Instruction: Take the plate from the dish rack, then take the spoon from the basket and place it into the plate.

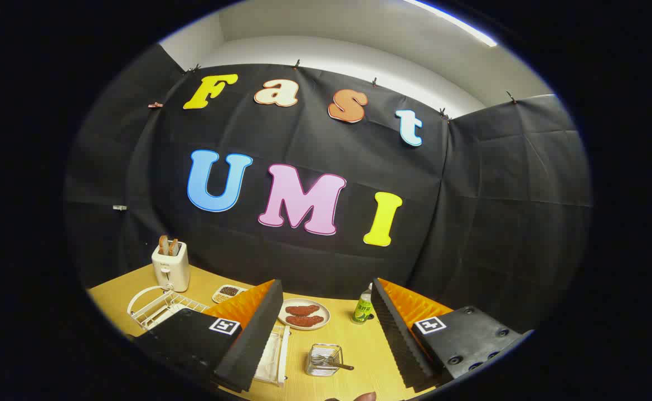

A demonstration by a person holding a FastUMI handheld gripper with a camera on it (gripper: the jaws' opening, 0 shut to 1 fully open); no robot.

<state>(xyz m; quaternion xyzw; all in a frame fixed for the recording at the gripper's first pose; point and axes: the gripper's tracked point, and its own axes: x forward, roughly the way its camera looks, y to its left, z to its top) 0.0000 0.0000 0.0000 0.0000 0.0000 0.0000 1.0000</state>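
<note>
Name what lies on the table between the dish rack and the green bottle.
In the gripper view, a plate of reddish food lies between the dish rack and green bottle, beyond the open claw.

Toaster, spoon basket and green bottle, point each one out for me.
toaster (171, 270), gripper view, on its front face.
basket (321, 360), gripper view, on its wire wall, between the open fingers.
bottle (364, 308), gripper view, on its green label.

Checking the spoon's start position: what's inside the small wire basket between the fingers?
The basket holds a spoon, handle poking out over its rim toward the bottle. The open gripper is clear of both. The spoon's bowl is blurred behind the wires.
</note>
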